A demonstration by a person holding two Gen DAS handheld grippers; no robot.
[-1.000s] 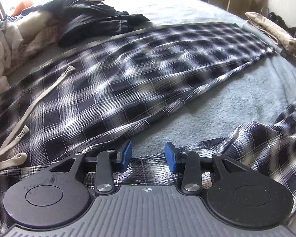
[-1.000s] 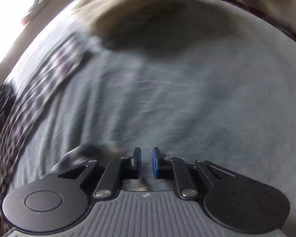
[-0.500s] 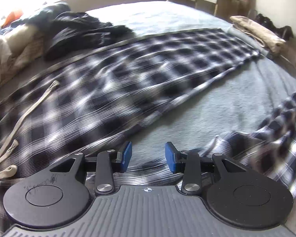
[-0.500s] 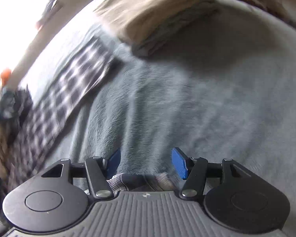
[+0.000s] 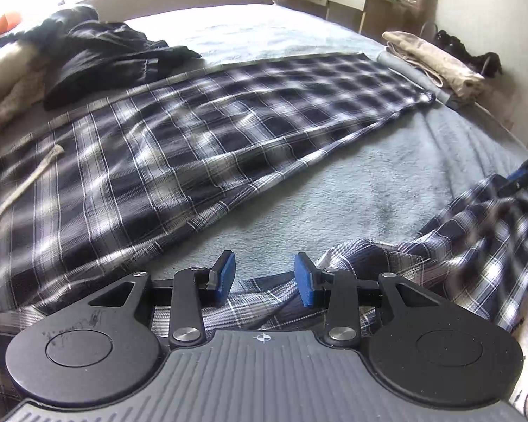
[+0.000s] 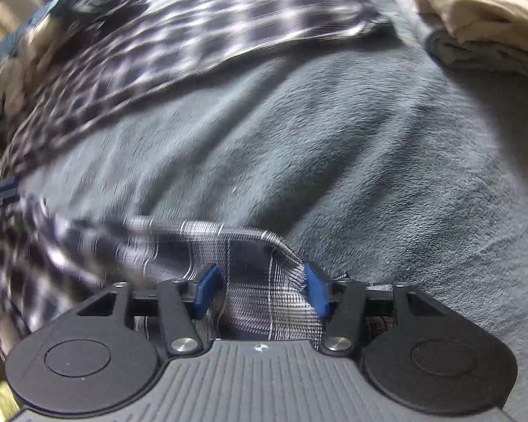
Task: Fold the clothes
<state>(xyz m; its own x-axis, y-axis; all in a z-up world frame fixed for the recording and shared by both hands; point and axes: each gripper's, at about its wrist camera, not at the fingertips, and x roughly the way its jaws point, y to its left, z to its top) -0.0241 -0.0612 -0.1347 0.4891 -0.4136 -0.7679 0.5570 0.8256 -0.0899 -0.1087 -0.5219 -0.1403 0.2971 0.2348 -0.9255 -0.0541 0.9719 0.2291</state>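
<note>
Plaid trousers (image 5: 200, 147) lie spread on the grey blanket (image 5: 351, 197) of a bed, one leg stretched flat toward the far right, the other bunched at the near right. The left gripper (image 5: 265, 276) hangs open above the near fabric, its blue pads apart and holding nothing. The right gripper (image 6: 262, 290) is also open, with a fold of the plaid cloth lying between its pads. A dark garment (image 5: 102, 59) is heaped at the far left, and folded beige clothes (image 5: 436, 59) sit at the far right.
</note>
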